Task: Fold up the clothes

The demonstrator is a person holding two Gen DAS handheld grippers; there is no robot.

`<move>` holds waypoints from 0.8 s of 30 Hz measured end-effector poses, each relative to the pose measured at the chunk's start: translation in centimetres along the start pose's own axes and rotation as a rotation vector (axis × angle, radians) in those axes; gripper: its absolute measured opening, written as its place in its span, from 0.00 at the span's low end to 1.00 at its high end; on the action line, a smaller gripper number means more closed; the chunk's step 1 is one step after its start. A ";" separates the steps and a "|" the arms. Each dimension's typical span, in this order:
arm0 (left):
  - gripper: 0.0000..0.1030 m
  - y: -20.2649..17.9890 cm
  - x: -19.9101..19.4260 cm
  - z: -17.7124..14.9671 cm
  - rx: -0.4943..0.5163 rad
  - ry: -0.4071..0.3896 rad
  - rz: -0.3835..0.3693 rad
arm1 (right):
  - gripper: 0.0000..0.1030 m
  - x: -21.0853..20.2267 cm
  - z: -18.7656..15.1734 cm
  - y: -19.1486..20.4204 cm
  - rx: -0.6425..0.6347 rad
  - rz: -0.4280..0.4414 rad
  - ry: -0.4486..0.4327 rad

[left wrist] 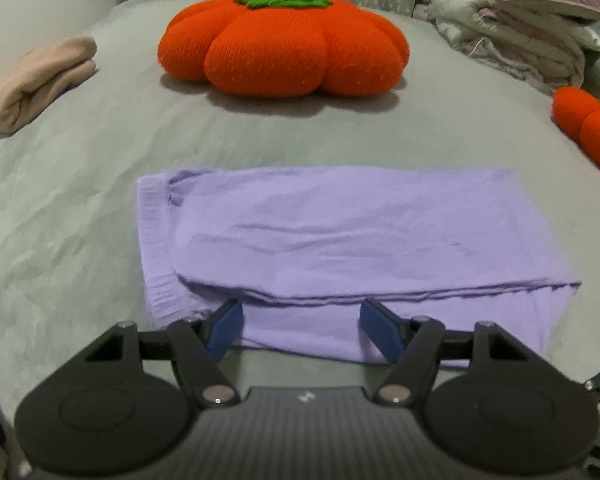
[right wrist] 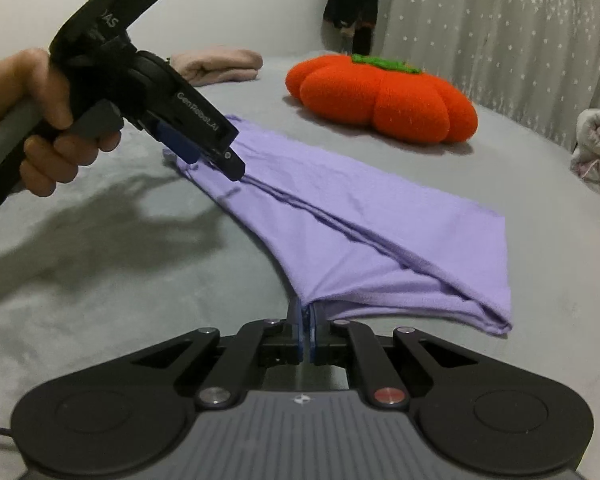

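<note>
A bed covered by a grey-green sheet (left wrist: 80,208) is seen, with a pale curtain (right wrist: 500,40) dotted with small stars behind it. An orange pumpkin cushion (left wrist: 284,44) with a green top lies far back on the sheet, a rolled pink cloth (left wrist: 36,84) is seen to its left, and a heap of bedding (left wrist: 520,36) is piled at the right. A second orange cushion (left wrist: 588,128) is partly seen at the right edge.

A purple garment (left wrist: 340,236) is spread on the sheet in front of the cushion, folded into a long band of several layers. In the left wrist view its long axis runs left to right, with the ribbed hem at the left end. In the right wrist view it stretches diagonally away, from the near corner to the far left.

The left gripper (left wrist: 300,328) is held with its jaws wide apart, straddling the near edge of the garment; the blue pads (left wrist: 226,326) are close over the fabric, and nothing is clamped. It is held by a hand (right wrist: 40,120). The right gripper (right wrist: 305,328) has its jaws closed on the near corner of the garment, which is pinched between the pads and lifted slightly off the sheet.
</note>
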State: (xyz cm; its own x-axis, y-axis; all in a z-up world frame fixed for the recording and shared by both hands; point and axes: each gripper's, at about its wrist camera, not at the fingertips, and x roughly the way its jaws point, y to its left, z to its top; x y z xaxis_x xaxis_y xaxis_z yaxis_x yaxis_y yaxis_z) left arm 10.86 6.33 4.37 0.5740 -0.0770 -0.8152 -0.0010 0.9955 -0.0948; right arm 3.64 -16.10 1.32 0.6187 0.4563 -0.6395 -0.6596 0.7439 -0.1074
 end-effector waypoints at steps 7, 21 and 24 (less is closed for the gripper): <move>0.65 0.0 -0.6 0.2 -0.002 -0.028 -0.024 | 0.05 -1.1 0.3 -0.4 -0.054 -0.002 0.014; 0.64 -0.8 1.5 -0.1 0.029 -0.017 -0.009 | 0.06 -0.4 -0.2 -0.3 0.020 0.002 0.039; 0.64 -0.9 1.6 -0.2 0.035 -0.017 -0.002 | 0.06 -0.7 0.1 -0.7 0.030 0.005 0.045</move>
State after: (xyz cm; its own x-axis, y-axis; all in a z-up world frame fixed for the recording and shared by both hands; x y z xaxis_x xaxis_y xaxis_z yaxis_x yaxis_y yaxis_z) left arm 11.61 5.28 3.05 0.5879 -0.0786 -0.8051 0.0290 0.9967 -0.0761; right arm 3.71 -16.86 1.87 0.5954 0.4382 -0.6734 -0.6489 0.7565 -0.0814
